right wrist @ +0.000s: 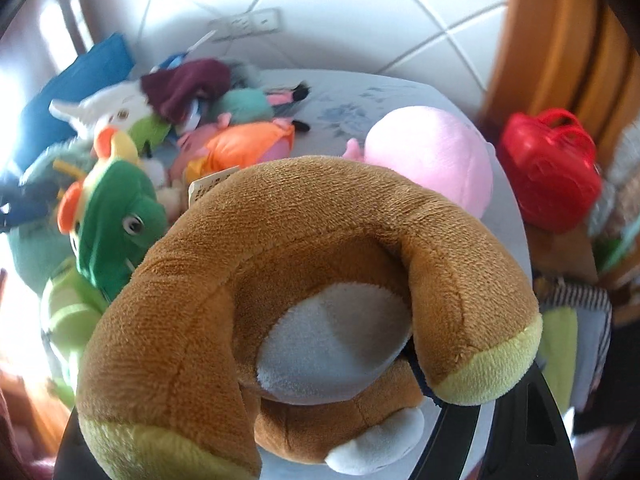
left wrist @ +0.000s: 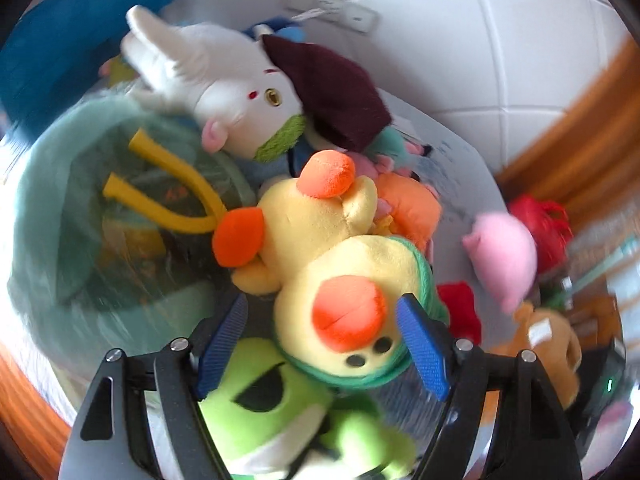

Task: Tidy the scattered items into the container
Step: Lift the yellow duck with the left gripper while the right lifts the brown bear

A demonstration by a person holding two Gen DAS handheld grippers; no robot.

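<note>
left gripper jaws spread, astride the yellow plush duck with orange bill and green hood, not clamped | right gripper: fingers hidden, brown curved plush toy with yellow tips fills its view, grip state unclear | risk: duck could roll off heaped toys; brown plush may snag | translucent teal container left of duck

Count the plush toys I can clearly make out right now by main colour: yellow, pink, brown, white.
Yellow: 1, the duck
Pink: 1, the round pink plush
Brown: 1, the brown plush filling the right wrist view
White: 1, the white winged plush
Total: 4
</note>
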